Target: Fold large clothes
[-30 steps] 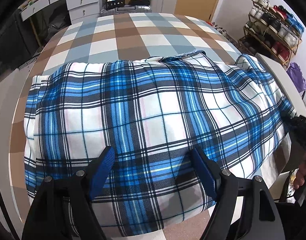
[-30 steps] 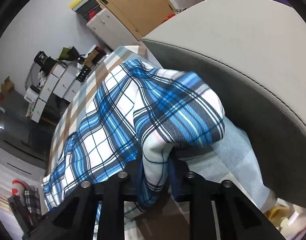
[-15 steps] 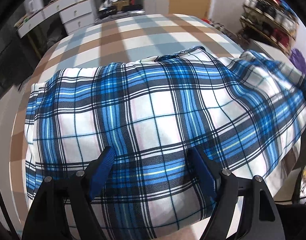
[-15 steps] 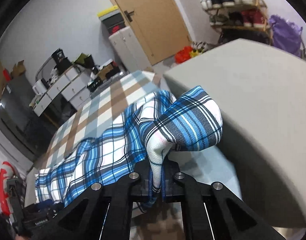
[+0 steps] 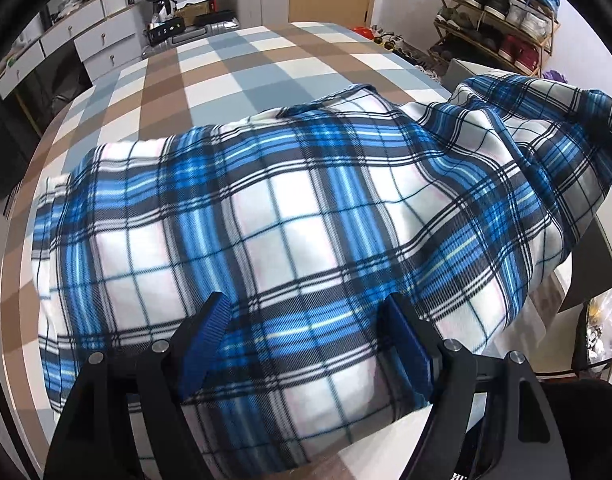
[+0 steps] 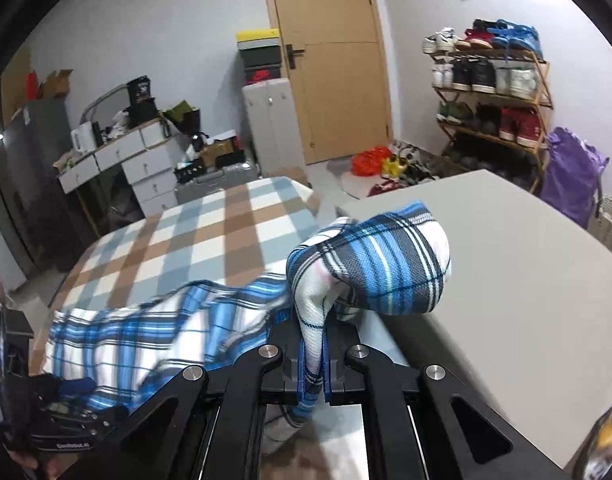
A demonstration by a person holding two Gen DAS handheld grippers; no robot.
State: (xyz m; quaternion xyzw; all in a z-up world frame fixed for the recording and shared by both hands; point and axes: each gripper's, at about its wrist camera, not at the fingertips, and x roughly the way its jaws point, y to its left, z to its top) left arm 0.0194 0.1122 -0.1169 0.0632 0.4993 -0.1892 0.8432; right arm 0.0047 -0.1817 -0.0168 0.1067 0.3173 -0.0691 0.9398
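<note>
A large blue, white and black plaid garment (image 5: 289, 216) lies across the near part of a checked bed. My left gripper (image 5: 306, 344) is open, its blue-padded fingers wide apart just over the garment's near edge. My right gripper (image 6: 312, 356) is shut on a bunched corner of the plaid garment (image 6: 370, 268) and holds it lifted above the bed. That raised corner shows at the far right of the left wrist view (image 5: 566, 120), with the cloth stretched up toward it.
The bed's brown, grey and white checked cover (image 5: 241, 64) runs away from me. A grey headboard or panel (image 6: 506, 280) stands on the right. A white drawer unit (image 6: 137, 160), a wooden door (image 6: 330, 60) and a shoe rack (image 6: 490, 92) line the walls.
My right gripper has risen with the plaid corner, lifting the garment's right side off the bed. My left gripper has stayed open over the near edge.
</note>
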